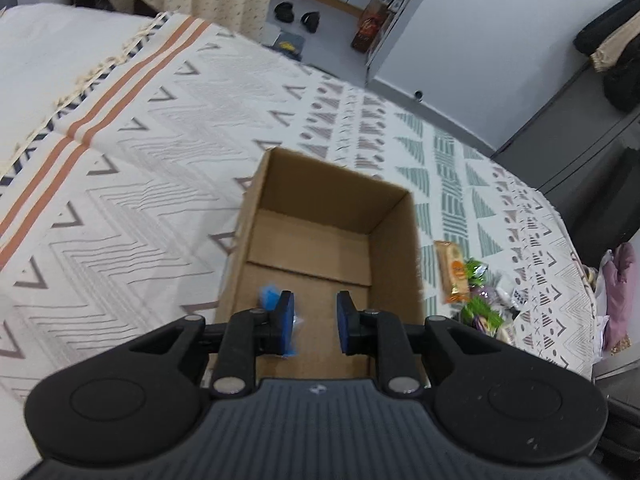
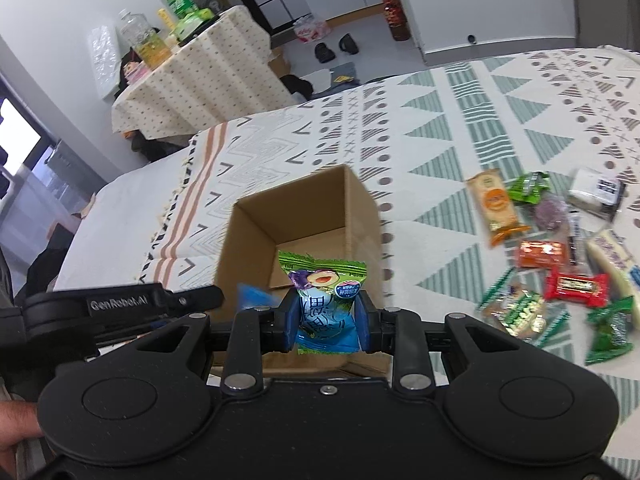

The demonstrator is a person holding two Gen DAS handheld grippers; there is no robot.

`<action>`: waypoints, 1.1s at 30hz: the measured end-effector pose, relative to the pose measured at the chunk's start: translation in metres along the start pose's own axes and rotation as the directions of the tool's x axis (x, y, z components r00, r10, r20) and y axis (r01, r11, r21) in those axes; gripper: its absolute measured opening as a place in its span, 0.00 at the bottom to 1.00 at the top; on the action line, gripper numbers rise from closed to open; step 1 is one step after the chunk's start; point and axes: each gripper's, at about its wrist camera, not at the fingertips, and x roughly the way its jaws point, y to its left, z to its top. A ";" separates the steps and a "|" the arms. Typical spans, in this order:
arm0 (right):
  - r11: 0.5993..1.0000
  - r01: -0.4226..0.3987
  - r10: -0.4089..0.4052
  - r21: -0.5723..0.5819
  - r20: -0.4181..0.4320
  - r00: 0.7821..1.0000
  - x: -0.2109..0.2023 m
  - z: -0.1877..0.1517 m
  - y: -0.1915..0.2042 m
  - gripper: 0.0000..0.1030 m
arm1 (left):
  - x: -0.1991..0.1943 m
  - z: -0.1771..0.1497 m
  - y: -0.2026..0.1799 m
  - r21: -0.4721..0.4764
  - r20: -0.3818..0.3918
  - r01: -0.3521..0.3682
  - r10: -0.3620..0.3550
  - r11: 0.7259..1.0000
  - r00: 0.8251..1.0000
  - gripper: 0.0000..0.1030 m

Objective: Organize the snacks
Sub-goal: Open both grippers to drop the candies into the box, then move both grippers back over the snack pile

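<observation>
An open brown cardboard box sits on the patterned bedspread. My left gripper hangs open over the box's near end with nothing between its blue pads. A blue wrapper shows just left of its left finger, partly hidden behind it. In the right wrist view, my right gripper is shut on a green and blue snack packet above the box. Loose snacks lie scattered on the bedspread to the right of the box.
The left gripper's housing sits close to the left of the right gripper. A hand shows at the lower left. A covered table with bottles stands beyond the bed. Shoes and bags lie on the floor.
</observation>
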 end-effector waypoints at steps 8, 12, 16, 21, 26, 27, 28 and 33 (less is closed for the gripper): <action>0.999 -0.045 0.045 -0.017 -0.011 0.999 0.008 0.004 0.011 0.50 | -0.006 0.005 0.014 -0.045 -0.013 -0.062 0.061 0.997 0.998 0.63; 0.999 -0.033 0.033 0.001 0.000 0.999 0.002 0.002 0.002 0.56 | -0.004 0.003 0.012 -0.048 -0.035 -0.076 0.075 0.996 0.997 0.74; 1.000 -0.004 0.004 0.026 0.011 1.000 -0.006 -0.001 -0.014 0.65 | -0.001 -0.001 0.000 -0.016 -0.049 -0.079 0.078 0.997 0.996 0.75; 0.998 0.043 -0.044 0.054 0.022 0.999 -0.018 -0.007 -0.038 0.78 | 0.000 -0.007 -0.020 0.026 -0.045 -0.069 0.070 0.997 0.997 0.80; 0.994 0.070 -0.072 0.083 0.030 0.997 -0.032 -0.014 -0.061 0.81 | 0.004 -0.014 -0.040 0.058 -0.049 -0.072 0.075 0.996 0.996 0.80; 0.993 0.073 -0.076 0.089 0.032 0.997 -0.034 -0.015 -0.065 0.82 | 0.004 -0.015 -0.044 0.062 -0.050 -0.069 0.073 0.996 0.996 0.81; 0.993 0.077 -0.080 0.093 0.034 0.996 -0.036 -0.015 -0.069 0.82 | 0.005 -0.016 -0.047 0.065 -0.054 -0.065 0.068 0.996 0.996 0.81; 0.989 0.088 -0.095 0.121 0.046 0.994 -0.049 -0.020 -0.091 0.83 | 0.009 -0.025 -0.068 0.083 -0.069 -0.050 0.055 0.995 0.996 0.81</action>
